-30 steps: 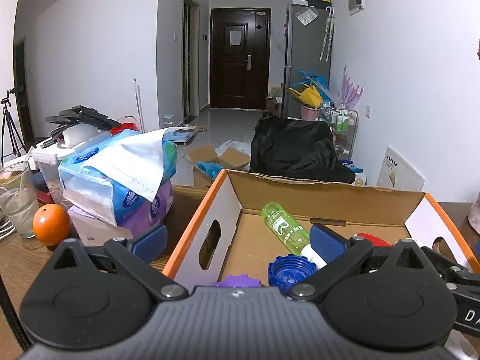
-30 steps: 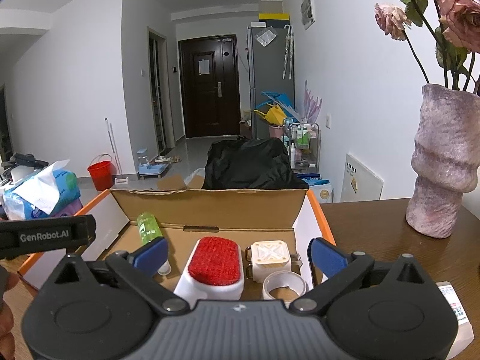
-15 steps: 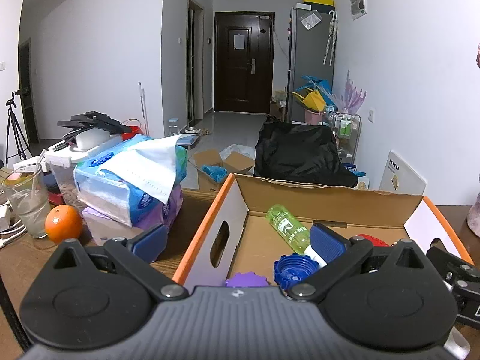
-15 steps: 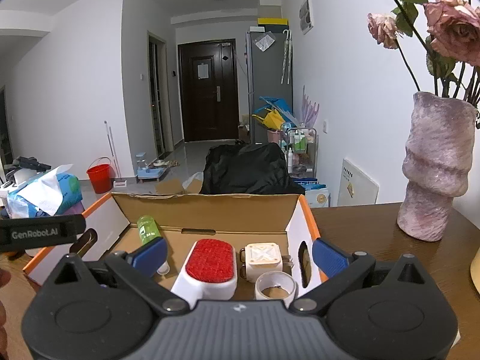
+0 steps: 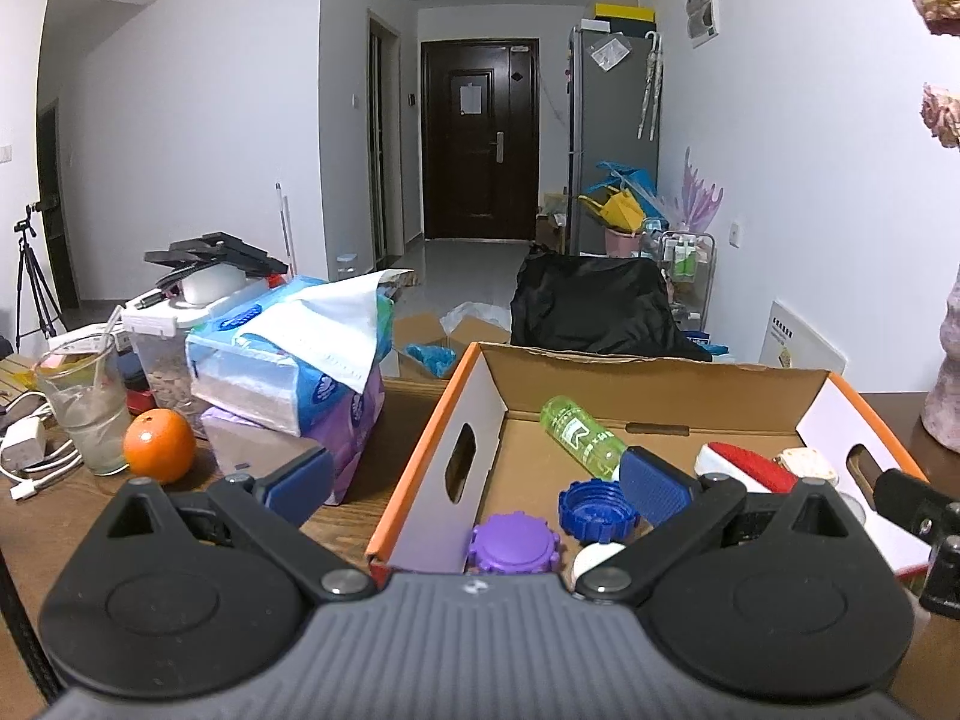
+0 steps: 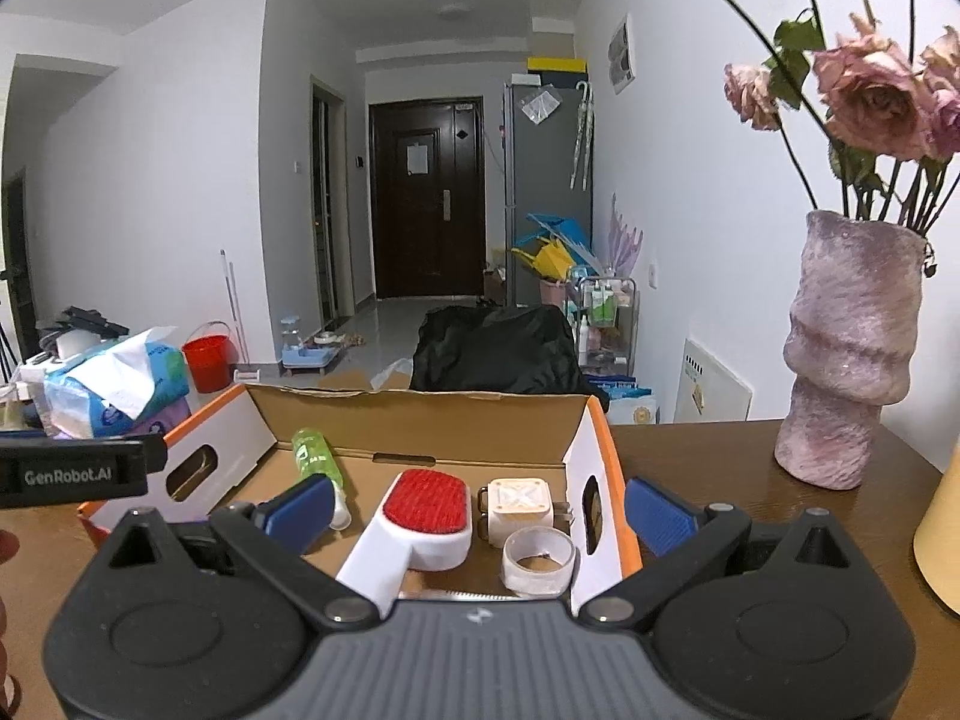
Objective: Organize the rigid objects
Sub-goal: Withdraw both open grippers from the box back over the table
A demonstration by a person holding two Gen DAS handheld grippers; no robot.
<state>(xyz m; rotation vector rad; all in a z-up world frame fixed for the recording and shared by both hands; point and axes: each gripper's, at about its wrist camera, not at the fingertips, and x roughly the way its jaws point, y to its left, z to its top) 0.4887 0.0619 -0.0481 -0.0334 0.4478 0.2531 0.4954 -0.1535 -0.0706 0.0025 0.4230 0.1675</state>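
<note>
An open cardboard box (image 5: pixel 660 375) (image 6: pixel 420 420) with orange edges stands on the wooden table. Inside lie a green bottle (image 5: pixel 579 435) (image 6: pixel 315 456), a blue cap (image 5: pixel 591 510), a purple cap (image 5: pixel 513 543), a red-faced white brush (image 6: pixel 423 510) (image 5: pixel 744 465), a cream cube (image 6: pixel 519 507) and a tape ring (image 6: pixel 537 558). My left gripper (image 5: pixel 477 483) is open and empty, straddling the box's left wall. My right gripper (image 6: pixel 477 507) is open and empty, straddling the box's right wall.
Tissue packs (image 5: pixel 288 372), an orange (image 5: pixel 159 444), a glass (image 5: pixel 81 402) and cables lie left of the box. A pink vase (image 6: pixel 849 348) with dried roses stands at the right. A yellow object (image 6: pixel 942 510) is at the right edge.
Both grippers have pulled back and risen a little, so more of the box's inside shows. The jaws have stayed open and empty.
</note>
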